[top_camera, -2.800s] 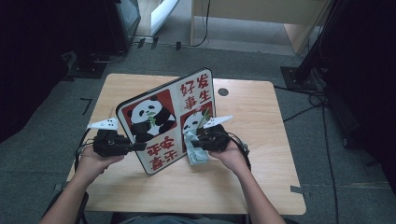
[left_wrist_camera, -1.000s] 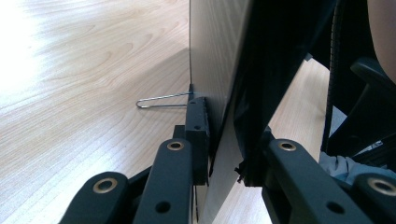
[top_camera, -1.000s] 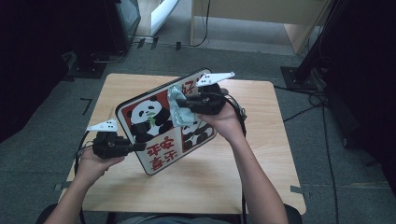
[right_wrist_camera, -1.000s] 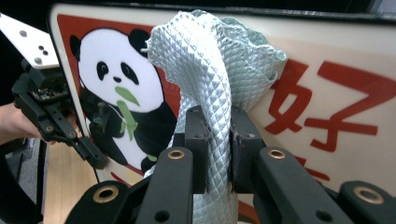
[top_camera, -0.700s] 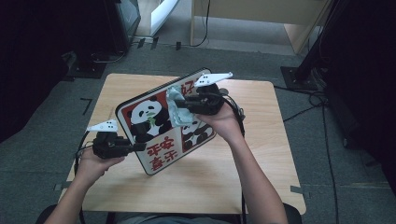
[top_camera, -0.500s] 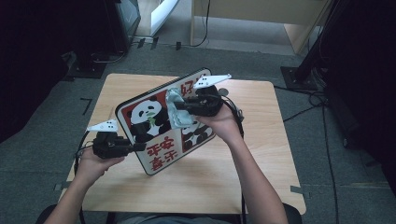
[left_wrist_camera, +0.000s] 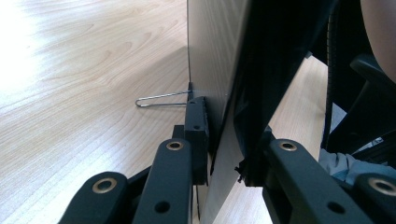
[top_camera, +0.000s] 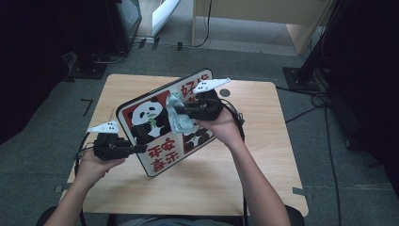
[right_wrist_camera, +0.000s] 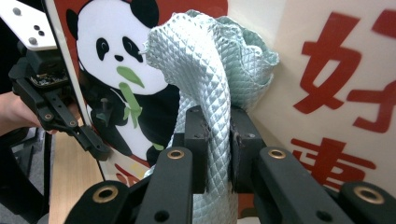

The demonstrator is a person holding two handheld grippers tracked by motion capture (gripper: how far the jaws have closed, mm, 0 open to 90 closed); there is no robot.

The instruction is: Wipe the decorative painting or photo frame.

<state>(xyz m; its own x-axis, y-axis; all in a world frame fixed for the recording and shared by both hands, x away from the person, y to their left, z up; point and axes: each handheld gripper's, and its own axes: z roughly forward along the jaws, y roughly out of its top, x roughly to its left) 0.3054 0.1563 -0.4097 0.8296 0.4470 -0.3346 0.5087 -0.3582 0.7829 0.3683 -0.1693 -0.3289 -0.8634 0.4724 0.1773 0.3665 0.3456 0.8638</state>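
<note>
Surface (top_camera: 263, 155): pale wood-grain top, carrying the items below, lying under both sets of jaws. Panda board (top_camera: 160, 120): flat rectangular panel with a white border, red and cream fields, panda pictures and red characters; stood tilted on its lower edge on the surface, one side edge caught between the left jaws, its printed face directly ahead of the right jaws. Seen edge-on in the left gripper view, the board (left_wrist_camera: 219, 70) rose upright between the two black jaws, with a thin wire loop (left_wrist_camera: 161, 100) sticking out from its plain back face just beyond the jaw tip. Left gripper (top_camera: 139, 149): held in the person's left hand (top_camera: 91, 165) near the surface's left edge, jaws clenched on the board's edge. Right gripper (top_camera: 178, 112): held in the right hand (top_camera: 223, 129) above the middle of the board, jaws clamped on the cloth. Cloth (right_wrist_camera: 212, 79): pale green, quilted diamond texture, bunched; pinched between the right jaws, its crumpled bulk bulging past the jaw tips and pressed against the board's face (right_wrist_camera: 336, 70) beside the panda picture and the red characters.
</note>
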